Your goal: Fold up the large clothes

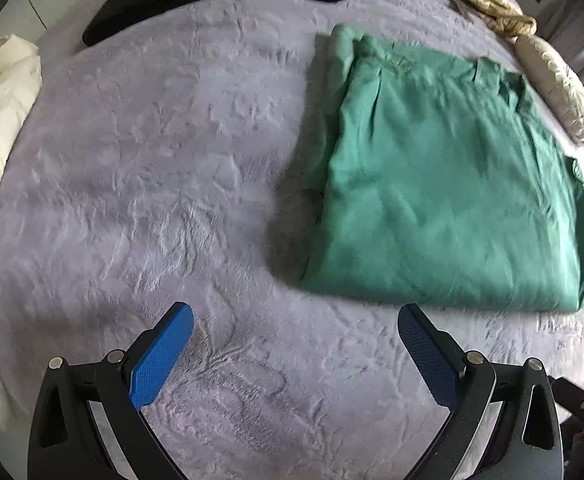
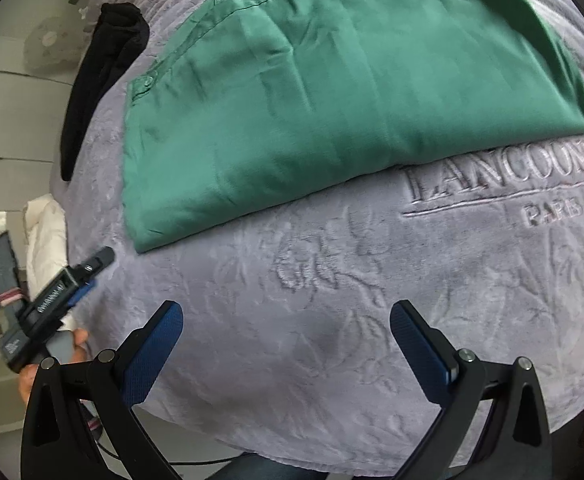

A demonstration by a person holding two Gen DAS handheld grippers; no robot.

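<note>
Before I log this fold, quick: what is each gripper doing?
Left gripper: open, holding nothing.
Right gripper: open, holding nothing, short of the green garment.

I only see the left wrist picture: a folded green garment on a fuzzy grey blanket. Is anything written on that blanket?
Observer: Yes. The right wrist view shows raised lettering on the fuzzy grey blanket, a brand-like word above PARIS, just beside the folded green garment's near edge.
Visitor: Where is the other tool?
Observer: The right gripper is above bare blanket in front of the garment, fingers wide apart, holding nothing.
Visitor: Does that camera see my tool?
Observer: Yes, the left gripper shows from the side at its left edge, with a hand gripping its handle.
</note>
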